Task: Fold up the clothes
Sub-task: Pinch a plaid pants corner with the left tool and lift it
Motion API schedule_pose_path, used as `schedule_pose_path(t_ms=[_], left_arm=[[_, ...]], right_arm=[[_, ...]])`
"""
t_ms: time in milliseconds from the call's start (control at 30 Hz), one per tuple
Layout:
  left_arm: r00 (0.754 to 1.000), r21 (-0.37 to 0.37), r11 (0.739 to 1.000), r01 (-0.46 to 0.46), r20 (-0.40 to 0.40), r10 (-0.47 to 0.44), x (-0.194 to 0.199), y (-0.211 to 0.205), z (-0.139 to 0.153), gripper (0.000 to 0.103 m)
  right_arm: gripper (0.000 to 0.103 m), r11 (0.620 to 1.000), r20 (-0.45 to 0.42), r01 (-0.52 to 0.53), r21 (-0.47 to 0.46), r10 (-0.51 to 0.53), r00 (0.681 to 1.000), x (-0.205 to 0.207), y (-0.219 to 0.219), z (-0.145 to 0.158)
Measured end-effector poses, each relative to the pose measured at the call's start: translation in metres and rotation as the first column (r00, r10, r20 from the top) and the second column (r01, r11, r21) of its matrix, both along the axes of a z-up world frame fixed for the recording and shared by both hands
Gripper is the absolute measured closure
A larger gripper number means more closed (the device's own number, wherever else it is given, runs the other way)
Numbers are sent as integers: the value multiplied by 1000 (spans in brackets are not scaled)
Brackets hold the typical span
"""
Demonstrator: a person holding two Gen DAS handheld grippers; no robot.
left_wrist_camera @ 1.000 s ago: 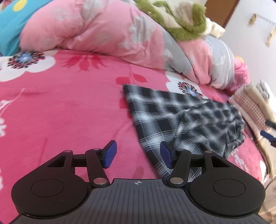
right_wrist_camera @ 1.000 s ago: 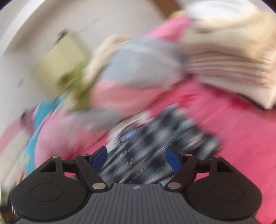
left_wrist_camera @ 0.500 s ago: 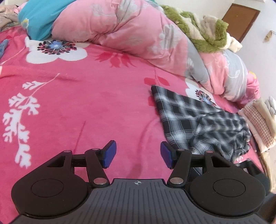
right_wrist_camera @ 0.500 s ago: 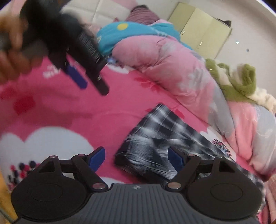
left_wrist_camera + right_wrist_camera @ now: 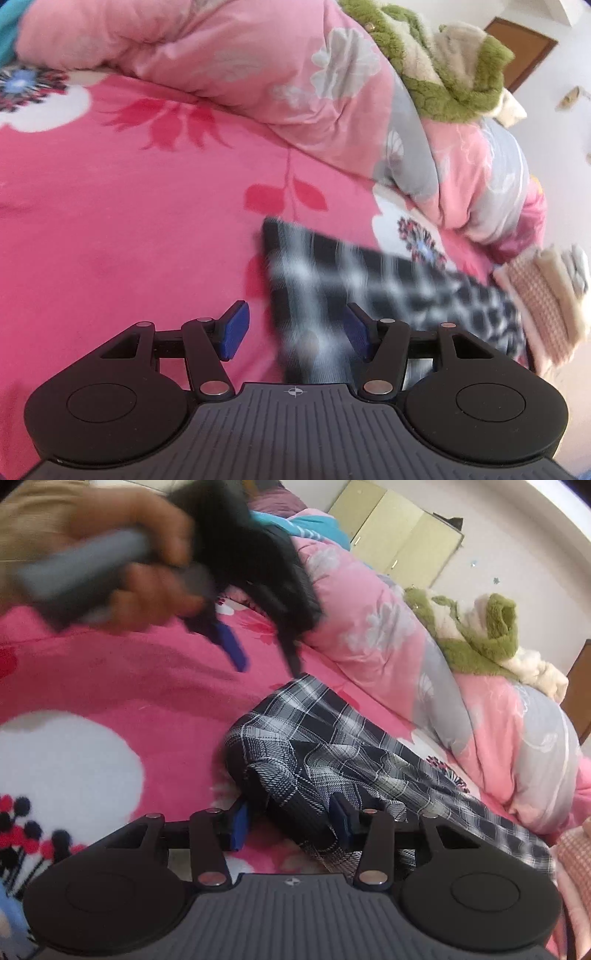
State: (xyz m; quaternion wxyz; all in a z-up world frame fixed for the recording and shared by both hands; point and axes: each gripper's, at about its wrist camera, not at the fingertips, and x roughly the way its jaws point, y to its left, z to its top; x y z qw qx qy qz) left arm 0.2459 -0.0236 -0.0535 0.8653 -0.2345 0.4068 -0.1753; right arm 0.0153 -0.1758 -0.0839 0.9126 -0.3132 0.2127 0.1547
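Right gripper (image 5: pixel 291 825): jaws have just been closing; a bunched fold of the plaid garment (image 5: pixel 314 746) sits between the blue pads (image 5: pixel 238 827). Whether the pads already press the cloth cannot be told from the right wrist view.

Left gripper (image 5: pixel 295 330): jaws stand apart, released. The near corner of the plaid garment (image 5: pixel 369 288) lies in the gap, blurred, touching neither pad as far as can be seen. Seen from the right wrist, the left gripper (image 5: pixel 258 653) hangs over the garment's far corner, held in the person's hand (image 5: pixel 147 572), heavily blurred.

Task item: the garment, dark plaid with white lines, lies crumpled on the pink flowered bed sheet (image 5: pixel 129 221), running from the near grippers away toward the right.

Surroundings, near to far:
- Folded stack of pale and checked cloths (image 5: pixel 546 295) just beside the garment's right end.
- Pink and grey quilt (image 5: pixel 258 62) heaped along the far edge of the bed, close behind the garment.
- Green and cream fleece blanket (image 5: pixel 450 74) piled on top of the quilt.
- Pale yellow cabinet (image 5: pixel 399 535) against the far wall, doors closed; contents not visible.
- Brown door (image 5: pixel 524 55) beyond the blanket.
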Motion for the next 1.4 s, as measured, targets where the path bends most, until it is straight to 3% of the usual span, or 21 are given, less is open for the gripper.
schedule_pose_path(t_ms=[67,167,200,300,333,433,533,700,867,967,1100,1233,1300,1333,1400], left_arm=[[1000,-2,1000,-4,-21,4,14,-6,-9,53],[1000,11,1000,-10,-22,11,24,-14,-19,67],[1000,24,1000,-19,-11,20,24,-17,-19,78],[999,38,999,-33,6,33,24,-21,-19,96],[999,44,998,-37,19,36,23,-22,-18,99],[996,70,996,-54,71,49,18,-24,-9,100],[993,43,996,-73,97,69,13,-16,3,100],[993,-14,996,-91,74,92,8,14,15,101],[985,-42,986,-160,58,162,-9,65,25,101],[975,-13,978,-210,70,210,-23,109,32,101],[949,22,950,-310,69,308,-42,173,33,101],[924,73,921,-382,43,380,-52,221,18,100],[926,54,925,-375,-11,377,-50,237,-1,97],[925,41,926,-376,-41,378,-48,241,-9,90],[920,-5,922,-387,-68,385,-48,248,-16,89]], right_arm=[[56,999,24,-10,-31,11,1000,-2,4,-2],[56,998,42,-21,-59,24,999,-1,8,-5],[58,999,26,-8,-35,9,1000,2,6,-4],[87,998,-38,42,51,-40,998,11,-1,0],[92,994,-54,64,88,-59,997,14,-4,3],[94,981,-78,91,169,-79,994,13,-11,14],[95,981,-74,84,174,-72,995,8,-7,26],[95,974,-82,88,210,-73,994,6,0,46],[95,971,-110,16,237,11,994,-3,29,62],[95,963,-139,-60,264,99,985,-8,58,69],[95,924,-191,-173,341,248,950,-10,107,70],[95,870,-236,-265,415,385,892,-7,156,64],[95,856,-262,-272,440,411,873,-1,171,58],[94,851,-281,-269,450,421,862,3,177,53],[89,835,-322,-238,495,431,843,11,175,46]])
